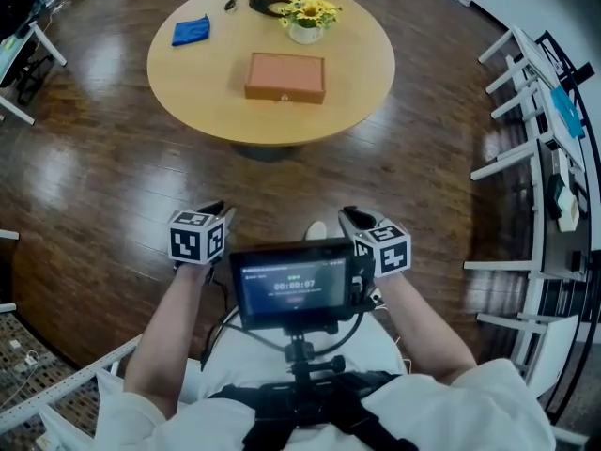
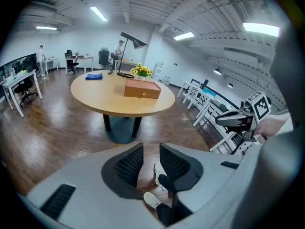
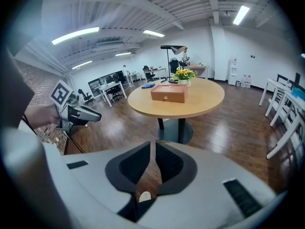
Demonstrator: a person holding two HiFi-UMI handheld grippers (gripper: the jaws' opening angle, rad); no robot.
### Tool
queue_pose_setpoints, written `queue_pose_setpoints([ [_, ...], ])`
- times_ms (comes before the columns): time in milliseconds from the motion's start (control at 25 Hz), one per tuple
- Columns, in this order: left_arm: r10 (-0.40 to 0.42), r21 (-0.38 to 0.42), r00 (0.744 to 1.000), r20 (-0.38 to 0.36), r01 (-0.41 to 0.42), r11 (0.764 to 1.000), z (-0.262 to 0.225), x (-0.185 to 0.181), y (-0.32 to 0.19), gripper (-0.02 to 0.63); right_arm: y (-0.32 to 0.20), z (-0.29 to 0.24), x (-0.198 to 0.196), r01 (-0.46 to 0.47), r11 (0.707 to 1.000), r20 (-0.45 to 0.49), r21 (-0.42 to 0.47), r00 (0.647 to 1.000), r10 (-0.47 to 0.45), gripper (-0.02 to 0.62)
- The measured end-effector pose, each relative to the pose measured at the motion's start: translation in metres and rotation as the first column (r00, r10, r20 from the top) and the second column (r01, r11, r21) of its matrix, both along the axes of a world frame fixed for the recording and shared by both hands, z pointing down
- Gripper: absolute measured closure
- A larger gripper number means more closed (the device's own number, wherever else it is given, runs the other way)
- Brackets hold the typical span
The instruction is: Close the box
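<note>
"What's over on the left?"

"A blue cloth at the upper left of the round table. Lower down, left of centre, the left gripper is held out over the wooden floor. Its jaws stand a little apart and there's nothing between them, just floor and the person's shoes showing through the gap."

"And the box?"

"The box sits in the upper middle, flat on the table with its lid looking down, well apart from both grippers. Just behind it to the right is a pot of yellow flowers, next to a lamp base."

"The other gripper?"

"The right gripper is right of centre, beside a small screen. Its jaws are pinched nearly together with only a sliver between them, and they hold nothing."
</note>
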State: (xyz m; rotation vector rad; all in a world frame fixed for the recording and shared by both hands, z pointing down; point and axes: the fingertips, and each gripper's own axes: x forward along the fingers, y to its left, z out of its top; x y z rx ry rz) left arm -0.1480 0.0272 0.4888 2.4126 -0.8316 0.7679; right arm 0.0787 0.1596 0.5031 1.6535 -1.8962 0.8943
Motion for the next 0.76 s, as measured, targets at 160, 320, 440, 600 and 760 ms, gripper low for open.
queue_pose_setpoints([
  [160,-0.003,-0.007,1.0,0.002,0.003,1.0,0.007,-0.006,0.01,0.497,0.009,0.004,-0.004,0.014,1.0,-0.015,-0.01,1.0,-0.014,0.56],
  [320,-0.013,-0.011,1.0,0.0,0.013,1.0,0.009,-0.01,0.013,0.497,0.009,0.002,-0.006,0.026,1.0,-0.021,-0.011,0.999,-0.026,0.56],
  [440,-0.015,-0.013,1.0,0.002,0.015,1.0,0.009,-0.013,0.016,0.497,0.011,0.002,-0.007,0.033,0.999,-0.024,-0.017,0.999,-0.033,0.56],
  [600,-0.023,-0.016,1.0,0.004,0.024,1.0,0.009,-0.012,0.024,0.497,0.016,0.002,-0.003,0.048,0.999,-0.027,-0.021,0.998,-0.049,0.56],
  [760,-0.029,-0.018,1.0,0.001,0.029,0.999,0.009,-0.007,0.034,0.497,0.018,0.01,0.014,0.04,0.999,-0.045,-0.003,0.998,-0.04,0.56],
])
